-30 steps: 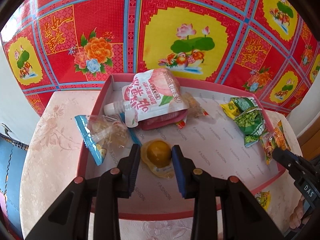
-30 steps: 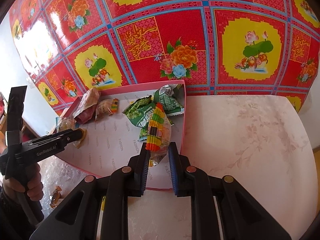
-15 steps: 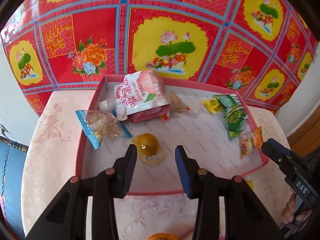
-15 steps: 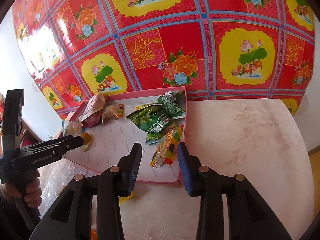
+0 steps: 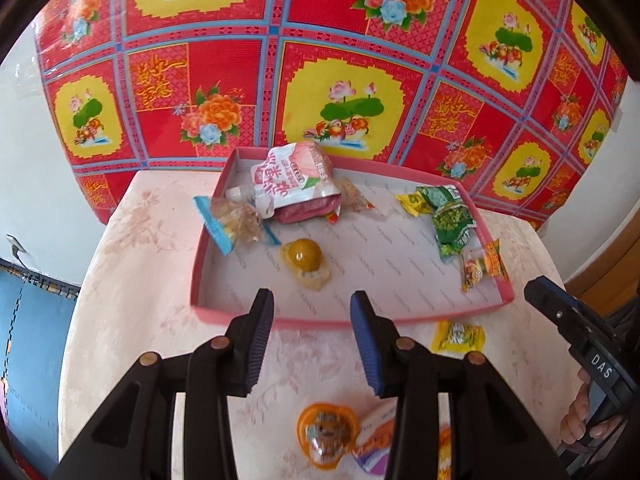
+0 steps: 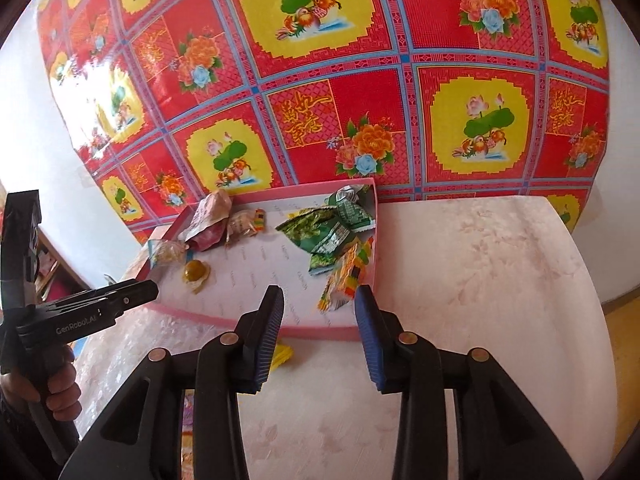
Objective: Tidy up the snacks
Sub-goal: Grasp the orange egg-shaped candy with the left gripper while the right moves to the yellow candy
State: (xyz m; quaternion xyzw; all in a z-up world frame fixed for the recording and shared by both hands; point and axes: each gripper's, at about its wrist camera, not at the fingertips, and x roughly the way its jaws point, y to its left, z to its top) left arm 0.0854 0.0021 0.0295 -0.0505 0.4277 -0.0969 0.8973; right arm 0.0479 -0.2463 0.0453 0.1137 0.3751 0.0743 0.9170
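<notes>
A pink tray (image 5: 256,320) holds a peach drink pouch (image 5: 294,184), a blue-edged clear packet (image 5: 232,224), a yellow jelly cup (image 5: 306,258), green packets (image 5: 450,220) and an orange striped packet (image 5: 482,266). My left gripper (image 5: 312,296) hovers open over the tray's near rim, with nothing between its fingers. In the right wrist view my right gripper (image 6: 319,294) stands open just short of the striped packet (image 6: 344,276), which lies in the tray's (image 6: 256,322) right corner. The jelly cup (image 6: 196,272) lies apart from both grippers.
Loose snacks lie on the pale floral tablecloth in front of the tray: a yellow packet (image 5: 456,336), an orange jelly cup (image 5: 326,432) and a white-and-orange packet (image 5: 376,440). A red and yellow patterned sheet covers the wall behind. The table's edges fall off left and right.
The left gripper opened off the yellow jelly cup and the right gripper opened off the striped packet, both left in the tray. Both grippers drew back and upward from the tray.
</notes>
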